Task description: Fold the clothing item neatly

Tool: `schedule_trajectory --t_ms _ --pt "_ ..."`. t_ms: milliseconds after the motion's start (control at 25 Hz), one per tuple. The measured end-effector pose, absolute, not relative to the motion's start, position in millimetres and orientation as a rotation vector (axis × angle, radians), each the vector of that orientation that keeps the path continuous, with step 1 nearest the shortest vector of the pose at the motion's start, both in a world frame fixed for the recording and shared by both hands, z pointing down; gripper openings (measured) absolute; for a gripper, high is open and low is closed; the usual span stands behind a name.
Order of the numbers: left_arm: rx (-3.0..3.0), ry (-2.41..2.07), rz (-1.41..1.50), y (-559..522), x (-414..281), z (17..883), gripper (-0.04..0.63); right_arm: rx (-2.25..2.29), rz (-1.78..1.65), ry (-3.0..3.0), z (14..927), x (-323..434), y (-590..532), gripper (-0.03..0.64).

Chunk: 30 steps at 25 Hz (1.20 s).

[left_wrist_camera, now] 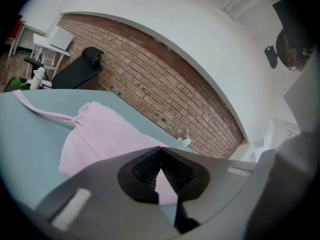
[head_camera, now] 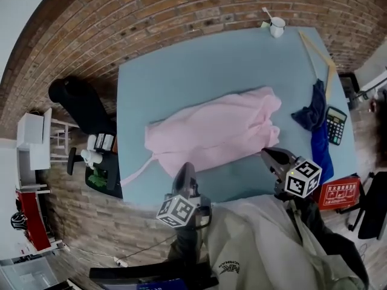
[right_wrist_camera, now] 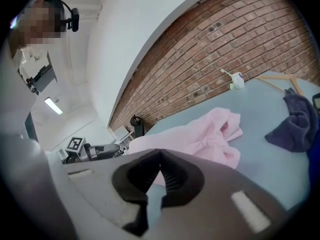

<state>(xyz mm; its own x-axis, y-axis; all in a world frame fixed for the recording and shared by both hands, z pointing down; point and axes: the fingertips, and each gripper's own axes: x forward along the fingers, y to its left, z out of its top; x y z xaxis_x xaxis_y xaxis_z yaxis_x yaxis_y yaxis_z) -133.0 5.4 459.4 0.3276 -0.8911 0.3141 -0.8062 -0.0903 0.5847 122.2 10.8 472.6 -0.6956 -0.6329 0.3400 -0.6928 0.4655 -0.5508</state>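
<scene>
A pink garment point(head_camera: 211, 135) lies crumpled across the middle of the blue table point(head_camera: 181, 59), with a thin strap trailing off its left end. At the table's near edge my left gripper point(head_camera: 187, 168) is shut, its tip right at the garment's front hem. In the left gripper view the left gripper point(left_wrist_camera: 160, 149) shows its jaws meeting with no cloth seen between them, and the pink garment point(left_wrist_camera: 100, 134) lies beyond. My right gripper point(head_camera: 266, 153) is shut too, just short of the garment's right corner. The right gripper view has the right gripper point(right_wrist_camera: 160, 151) shut and bare before the pink garment point(right_wrist_camera: 200, 139).
A white cup point(head_camera: 277, 26) stands at the far right corner. Along the right side lie a wooden hanger point(head_camera: 320, 62), a dark blue cloth point(head_camera: 311, 113) and a calculator point(head_camera: 335, 125). A red box point(head_camera: 338, 193) sits off the near right corner, a black chair point(head_camera: 78, 104) to the left.
</scene>
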Motion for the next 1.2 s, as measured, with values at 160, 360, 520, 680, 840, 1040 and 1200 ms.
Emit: schedule_trajectory --t_ms 160,360,520,680,840,1040,1200 --pt "1.939 -1.496 -0.121 11 -114 456 0.008 1.175 1.056 -2.63 473 129 16 0.002" --pt "1.923 -1.509 -0.086 15 -99 463 0.008 1.188 1.105 -2.63 475 148 23 0.002" --pt "1.911 -1.504 -0.081 17 -96 464 0.008 1.176 1.127 -2.614 478 145 25 0.002" --pt "1.904 -1.502 -0.081 23 -97 466 0.008 1.132 1.113 -2.613 481 137 26 0.002" --pt "1.884 -1.499 -0.09 25 -99 471 0.008 1.083 1.07 -2.613 479 128 28 0.002" --pt "1.866 -1.481 -0.083 27 -104 478 0.008 1.047 1.028 -2.598 481 115 32 0.002" --pt "1.851 -1.471 -0.08 26 -109 484 0.008 1.046 1.016 -2.589 482 108 32 0.002"
